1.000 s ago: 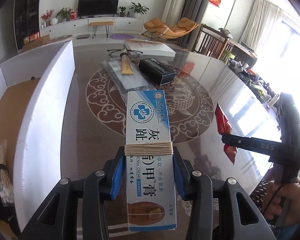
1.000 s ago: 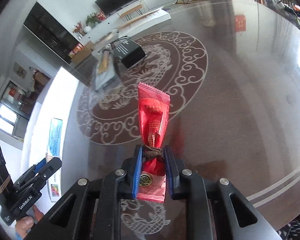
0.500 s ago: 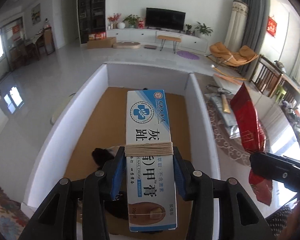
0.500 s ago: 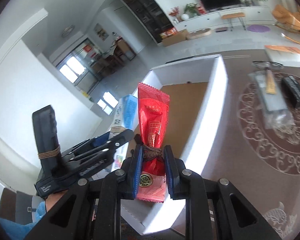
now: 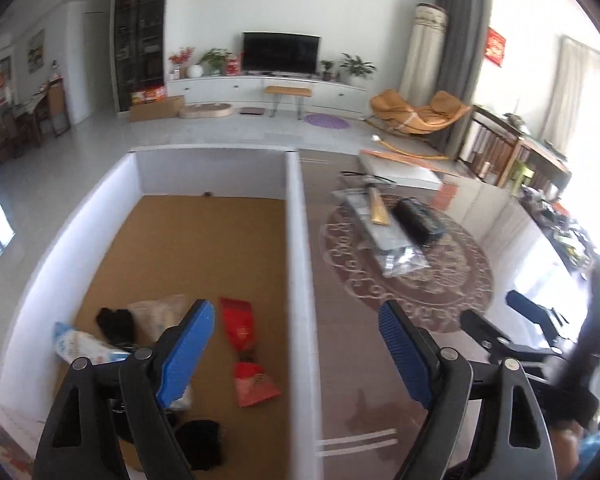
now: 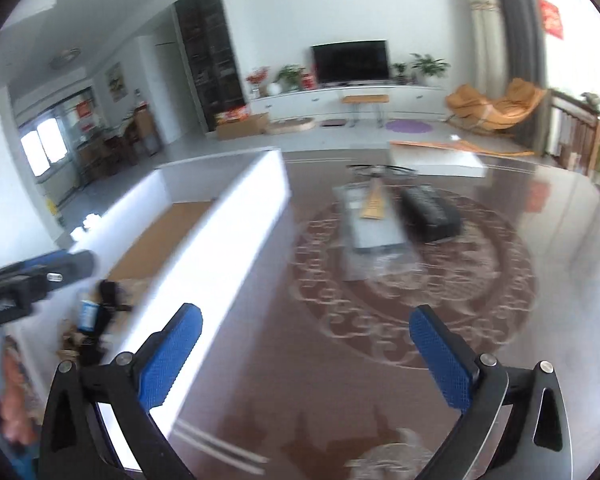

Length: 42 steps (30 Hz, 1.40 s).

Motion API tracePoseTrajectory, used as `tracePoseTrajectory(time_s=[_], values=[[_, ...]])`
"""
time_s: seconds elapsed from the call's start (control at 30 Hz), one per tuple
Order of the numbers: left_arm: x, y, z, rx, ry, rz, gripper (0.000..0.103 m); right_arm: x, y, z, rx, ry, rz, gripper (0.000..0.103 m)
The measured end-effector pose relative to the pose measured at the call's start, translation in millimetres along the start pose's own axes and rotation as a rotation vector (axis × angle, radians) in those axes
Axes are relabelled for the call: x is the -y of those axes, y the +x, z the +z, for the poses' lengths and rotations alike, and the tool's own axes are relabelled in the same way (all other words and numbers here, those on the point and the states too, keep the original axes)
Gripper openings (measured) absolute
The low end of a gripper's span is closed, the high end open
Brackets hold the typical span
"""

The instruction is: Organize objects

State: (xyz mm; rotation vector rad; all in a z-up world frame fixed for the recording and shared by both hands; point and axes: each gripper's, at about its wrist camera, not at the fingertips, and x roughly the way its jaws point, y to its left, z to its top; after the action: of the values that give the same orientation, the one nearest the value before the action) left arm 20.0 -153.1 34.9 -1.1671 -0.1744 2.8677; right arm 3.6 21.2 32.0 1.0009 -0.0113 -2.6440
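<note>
My left gripper (image 5: 296,320) hangs over the right wall of the white-walled box (image 5: 300,264). Its jaws are opening and nothing is between them. On the box's brown floor lie the red snack packet (image 5: 242,332) and, at the left, the blue-and-white cream box (image 5: 80,346), partly behind my left finger. My right gripper (image 6: 306,312) is above the dark glass table (image 6: 260,380), right of the box wall (image 6: 204,264). Its jaws are also opening, with nothing between them. It shows at the right edge of the left wrist view as right gripper (image 5: 508,320).
Black items (image 5: 116,322) and a pale packet (image 5: 160,308) also lie in the box. Further along the table are a black case (image 6: 430,212), a clear bag with a wooden piece (image 6: 374,216), glasses (image 6: 380,170) and a flat white box (image 6: 436,156).
Both grippers have let go. The cream box and the red packet left the jaws and now lie in the box. Both jaws went from shut to wide, and both views swung right.
</note>
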Motion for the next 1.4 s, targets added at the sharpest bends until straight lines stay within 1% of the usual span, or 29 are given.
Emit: tracePoseTrajectory(time_s=[0.03, 0.07, 0.1, 0.13, 0.17, 0.2, 0.27, 0.3, 0.33, 0.37, 0.4, 0.43, 0.5, 0.57, 0.73, 0.93, 1.0, 1.13, 1.4], values=[[22, 3, -3, -0.01, 0.031, -0.056, 0.101, 24, 5, -5, -0.011, 0.018, -0.074, 0.103], [43, 7, -8, -0.022, 0.064, -0.111, 0.103, 48, 10, -13, -0.028, 0.043, -0.143, 0.103], [65, 13, -15, -0.042, 0.097, -0.161, 0.103, 72, 15, -22, -0.05, 0.074, -0.199, 0.103], [86, 22, -23, -0.075, 0.127, -0.197, 0.103, 95, 19, -28, -0.073, 0.107, -0.241, 0.103], [104, 35, -31, -0.108, 0.154, -0.221, 0.103, 114, 20, -35, -0.088, 0.136, -0.275, 0.103], [119, 48, -39, -0.134, 0.174, -0.228, 0.103, 129, 19, -42, -0.091, 0.157, -0.303, 0.103], [135, 78, -52, -0.184, 0.186, -0.196, 0.103, 148, 12, -52, -0.082, 0.192, -0.355, 0.103], [137, 91, -57, -0.192, 0.184, -0.174, 0.103, 156, 7, -54, -0.083, 0.236, -0.358, 0.103], [138, 102, -60, -0.197, 0.177, -0.143, 0.103, 162, 3, -54, -0.065, 0.269, -0.339, 0.103], [138, 110, -63, -0.201, 0.168, -0.117, 0.103, 164, -1, -54, -0.041, 0.281, -0.338, 0.103], [135, 117, -62, -0.195, 0.159, -0.101, 0.103, 165, -3, -54, -0.034, 0.277, -0.354, 0.103], [132, 123, -62, -0.182, 0.155, -0.082, 0.103, 164, -2, -54, -0.04, 0.268, -0.363, 0.103], [127, 130, -61, -0.164, 0.16, -0.039, 0.103, 161, 5, -55, -0.071, 0.249, -0.349, 0.103], [125, 134, -60, -0.154, 0.166, -0.012, 0.103, 152, 12, -57, -0.103, 0.217, -0.347, 0.103], [119, 150, -59, -0.168, 0.16, 0.022, 0.103, 142, 24, -61, -0.141, 0.171, -0.335, 0.103], [107, 162, -66, -0.209, 0.108, 0.032, 0.103, 150, 31, -65, -0.175, 0.208, -0.312, 0.103], [108, 161, -67, -0.199, 0.116, 0.043, 0.103, 151, 33, -66, -0.183, 0.218, -0.308, 0.103], [113, 165, -69, -0.205, 0.14, 0.051, 0.103, 151, 34, -66, -0.191, 0.223, -0.301, 0.103], [113, 164, -69, -0.202, 0.14, 0.051, 0.103, 151, 37, -67, -0.212, 0.222, -0.291, 0.103]])
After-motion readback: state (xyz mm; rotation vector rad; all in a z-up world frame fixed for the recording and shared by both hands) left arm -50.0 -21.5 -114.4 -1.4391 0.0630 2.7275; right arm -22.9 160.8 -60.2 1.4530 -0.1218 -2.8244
